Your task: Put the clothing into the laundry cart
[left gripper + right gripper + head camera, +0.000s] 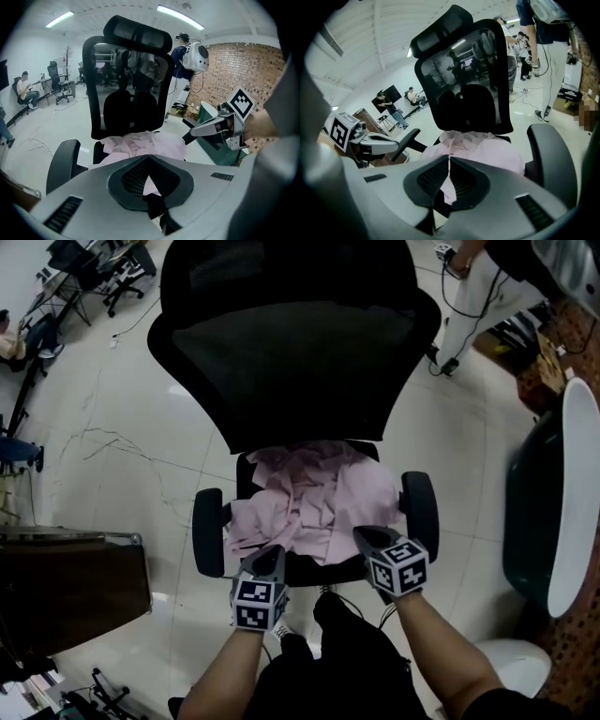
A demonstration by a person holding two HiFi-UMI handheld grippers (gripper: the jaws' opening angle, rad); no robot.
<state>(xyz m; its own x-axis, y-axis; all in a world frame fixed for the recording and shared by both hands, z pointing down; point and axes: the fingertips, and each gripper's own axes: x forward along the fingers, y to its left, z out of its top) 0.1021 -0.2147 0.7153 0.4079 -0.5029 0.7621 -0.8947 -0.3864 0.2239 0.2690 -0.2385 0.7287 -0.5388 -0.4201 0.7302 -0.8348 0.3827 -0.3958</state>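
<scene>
On the office chair (291, 362), left gripper (270, 556) and right gripper (367, 540) each clamp closed, apparently onto the pink clothing (314, 502).

A black mesh office chair (291, 352) stands on a pale glossy floor (112, 418) — a brown box (70, 587) at its left, a brick wall (243, 70) beyond.

The right gripper (449, 160) has its jaws closed almost together at the near edge of a pink garment (487, 152), with a strip of the cloth caught between the pads. The garment lies crumpled on the seat of a black mesh-backed office chair (464, 89), between its armrests. The left gripper (395, 145) points in from the left, near the garment's edge. People (412, 96) sit far behind.
</scene>
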